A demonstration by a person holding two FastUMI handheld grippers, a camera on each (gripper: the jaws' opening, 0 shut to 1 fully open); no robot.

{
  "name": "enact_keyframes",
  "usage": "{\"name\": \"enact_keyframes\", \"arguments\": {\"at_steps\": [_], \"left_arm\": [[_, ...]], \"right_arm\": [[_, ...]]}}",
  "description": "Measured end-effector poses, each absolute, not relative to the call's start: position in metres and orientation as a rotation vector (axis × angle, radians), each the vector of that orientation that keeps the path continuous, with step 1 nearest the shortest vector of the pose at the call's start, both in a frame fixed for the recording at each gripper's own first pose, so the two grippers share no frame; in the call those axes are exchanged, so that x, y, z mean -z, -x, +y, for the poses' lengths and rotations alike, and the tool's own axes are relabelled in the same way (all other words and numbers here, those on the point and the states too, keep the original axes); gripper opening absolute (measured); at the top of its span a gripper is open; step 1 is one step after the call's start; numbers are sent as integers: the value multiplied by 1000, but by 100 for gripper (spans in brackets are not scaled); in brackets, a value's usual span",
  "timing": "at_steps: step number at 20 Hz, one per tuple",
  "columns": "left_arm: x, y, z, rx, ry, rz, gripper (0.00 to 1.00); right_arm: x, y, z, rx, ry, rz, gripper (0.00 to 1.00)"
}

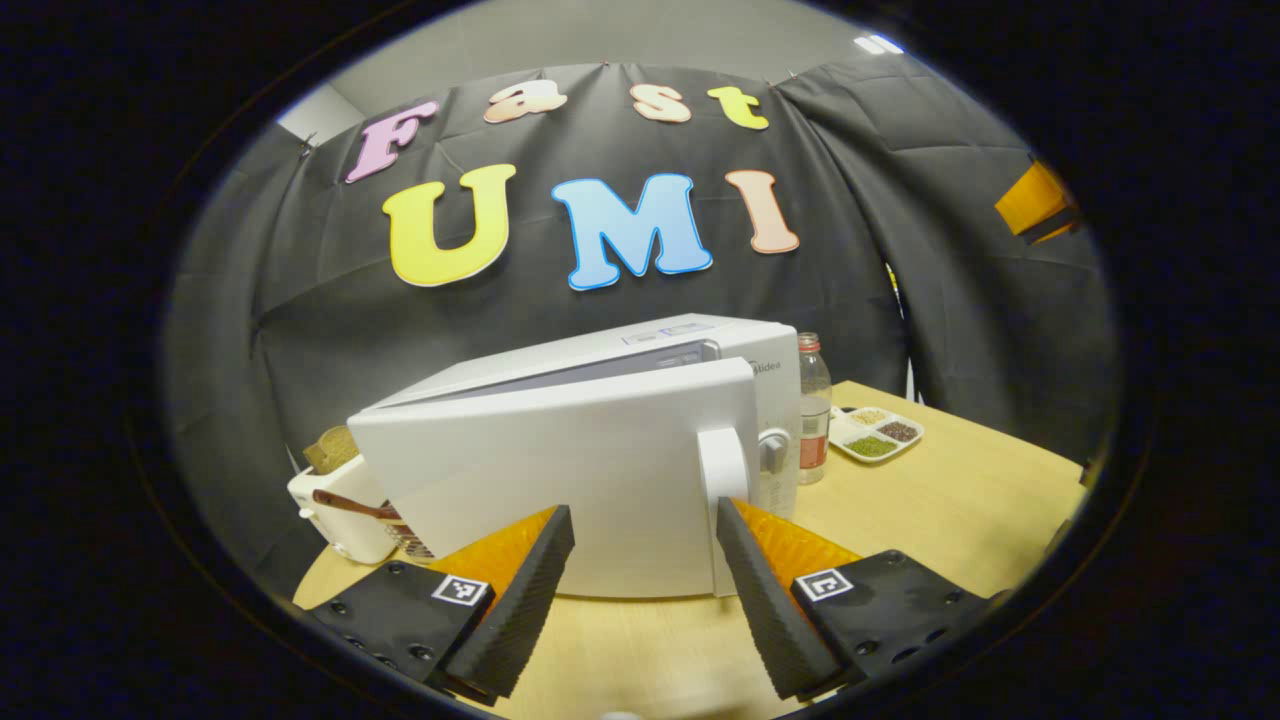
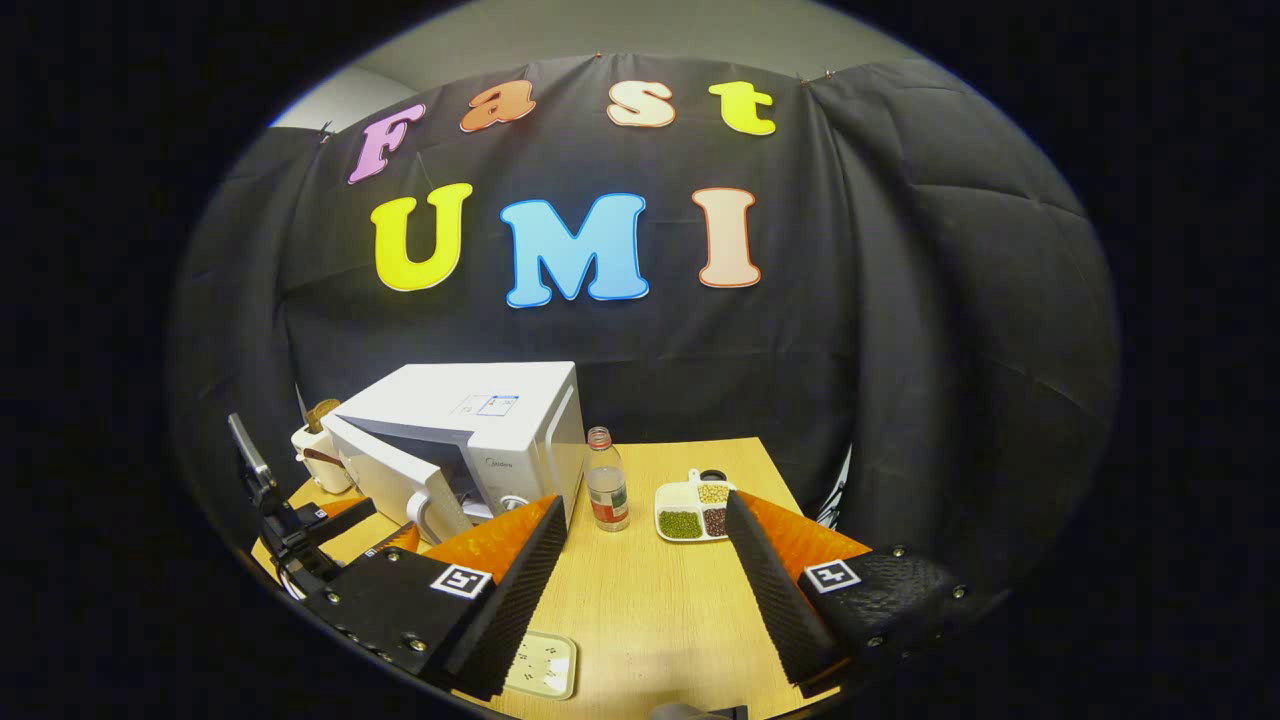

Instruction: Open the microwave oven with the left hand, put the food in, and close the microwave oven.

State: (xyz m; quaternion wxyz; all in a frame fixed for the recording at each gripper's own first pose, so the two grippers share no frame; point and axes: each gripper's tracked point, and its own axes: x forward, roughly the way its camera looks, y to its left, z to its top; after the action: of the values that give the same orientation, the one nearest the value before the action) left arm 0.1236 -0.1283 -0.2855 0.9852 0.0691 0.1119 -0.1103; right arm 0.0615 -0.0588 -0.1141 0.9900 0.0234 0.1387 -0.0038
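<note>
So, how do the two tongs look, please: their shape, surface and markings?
Both look alike. The left tongs and right tongs each have two wedge-shaped fingers that taper to the tips, with ribbed inner pads. Each finger sits on a dark bolted block bearing a small square black-and-white marker, with orange textured parts behind it.

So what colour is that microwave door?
White; the microwave door shows best in the left gripper view, partly open.

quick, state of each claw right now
Left claw: open, holding nothing, at the microwave door, which is ajar.
Right claw: open, holding nothing, above the table.
</note>
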Motion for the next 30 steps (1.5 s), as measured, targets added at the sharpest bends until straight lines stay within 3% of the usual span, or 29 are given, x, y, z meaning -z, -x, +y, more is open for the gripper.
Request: {"name": "enact_keyframes", "arguments": {"at_steps": [16,17,18,20,22,25,30], "left_arm": [[281,-180,-143,150,-88,205,100],[281,-180,-142,151,-83,203,94],[280,-180,-142,152,-78,201,100],[280,-183,-144,150,-65,202,100],[281,-187,-144,137,-80,206,94],[287,-204,-127,40,-97,247,97],[284,-205,-127,51,-47,245,94]], "right_arm": [[123,-70,-78,4,-65,320,98],[123,-71,-77,3,-70,322,98],[124,-72,-78,3,-69,323,98],[129,-71,-78,2,-65,339,98],[130,-70,-76,-1,-73,341,98],[133,-69,-68,-16,-85,353,98],[129,-65,-66,-25,-83,351,98]]}}
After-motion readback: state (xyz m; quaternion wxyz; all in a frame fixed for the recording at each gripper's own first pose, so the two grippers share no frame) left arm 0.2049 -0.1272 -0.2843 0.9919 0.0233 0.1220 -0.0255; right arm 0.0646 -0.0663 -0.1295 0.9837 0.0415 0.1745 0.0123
